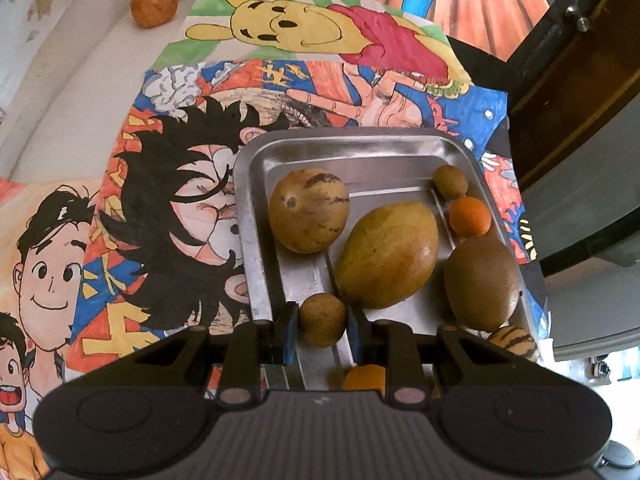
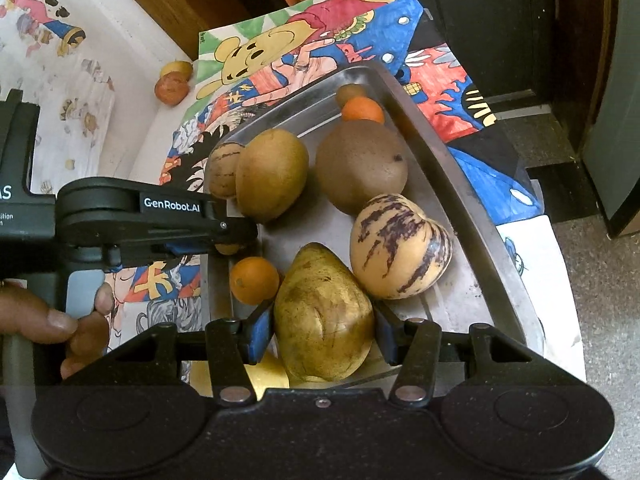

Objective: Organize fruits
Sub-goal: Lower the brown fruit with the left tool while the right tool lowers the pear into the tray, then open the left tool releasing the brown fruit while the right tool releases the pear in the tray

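Note:
A steel tray [image 1: 250,216] lies on cartoon drawings and holds several fruits. My left gripper [image 1: 322,323] is shut on a small round brown fruit [image 1: 322,316] over the tray's near end. Beyond it lie a striped round fruit [image 1: 308,210], a green-yellow mango [image 1: 387,255], a big brown fruit [image 1: 480,282] and an orange [image 1: 469,216]. My right gripper [image 2: 323,334] is shut on a yellow-brown mango [image 2: 323,316] at the tray's [image 2: 452,168] near edge. A purple-striped fruit [image 2: 400,246] and an orange [image 2: 254,280] flank it. The left gripper [image 2: 234,242] comes in from the left.
Two round fruits [image 2: 172,87] lie off the tray on the white surface at the far left, also seen as a reddish fruit [image 1: 154,5]. A person's hand [image 2: 60,324] holds the left gripper's handle. A dark wooden door [image 1: 568,80] stands to the right.

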A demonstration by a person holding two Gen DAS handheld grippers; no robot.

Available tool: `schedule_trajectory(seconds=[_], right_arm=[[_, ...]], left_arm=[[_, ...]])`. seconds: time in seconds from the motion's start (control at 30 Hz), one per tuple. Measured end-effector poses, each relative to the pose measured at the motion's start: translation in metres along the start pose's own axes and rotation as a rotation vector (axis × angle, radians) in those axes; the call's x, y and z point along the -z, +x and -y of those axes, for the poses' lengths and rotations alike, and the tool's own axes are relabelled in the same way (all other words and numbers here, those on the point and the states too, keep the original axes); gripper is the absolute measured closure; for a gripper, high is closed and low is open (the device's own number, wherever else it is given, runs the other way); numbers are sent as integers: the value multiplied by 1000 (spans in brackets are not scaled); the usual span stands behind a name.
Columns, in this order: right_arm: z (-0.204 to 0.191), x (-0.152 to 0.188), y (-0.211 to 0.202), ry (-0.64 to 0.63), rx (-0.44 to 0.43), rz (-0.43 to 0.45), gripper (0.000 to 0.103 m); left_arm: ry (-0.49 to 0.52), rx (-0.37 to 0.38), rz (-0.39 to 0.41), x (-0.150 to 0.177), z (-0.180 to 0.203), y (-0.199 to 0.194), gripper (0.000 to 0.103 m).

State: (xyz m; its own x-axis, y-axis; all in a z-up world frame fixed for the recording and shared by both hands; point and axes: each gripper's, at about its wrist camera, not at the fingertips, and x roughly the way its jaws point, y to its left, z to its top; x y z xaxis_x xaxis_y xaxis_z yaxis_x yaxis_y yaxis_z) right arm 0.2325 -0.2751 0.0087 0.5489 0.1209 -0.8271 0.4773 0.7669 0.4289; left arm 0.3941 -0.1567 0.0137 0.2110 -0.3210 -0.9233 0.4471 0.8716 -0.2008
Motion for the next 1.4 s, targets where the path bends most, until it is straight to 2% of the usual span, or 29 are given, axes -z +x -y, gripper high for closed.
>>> schedule_trajectory(seconds=[0.9, 0.97, 1.13, 1.4], right_arm=[[2, 2, -2, 31, -2, -6, 47], [2, 2, -2, 31, -1, -8, 45], [0, 3, -3, 27, 0, -10, 40], [-1, 5, -4, 25, 2, -8, 37]], left_arm=[[0, 4, -25, -3, 0, 3, 72], [-1, 8, -30, -3, 0, 2, 70], [-2, 39, -43, -2, 4, 0, 48], [2, 58, -60, -1, 7, -6, 37]])
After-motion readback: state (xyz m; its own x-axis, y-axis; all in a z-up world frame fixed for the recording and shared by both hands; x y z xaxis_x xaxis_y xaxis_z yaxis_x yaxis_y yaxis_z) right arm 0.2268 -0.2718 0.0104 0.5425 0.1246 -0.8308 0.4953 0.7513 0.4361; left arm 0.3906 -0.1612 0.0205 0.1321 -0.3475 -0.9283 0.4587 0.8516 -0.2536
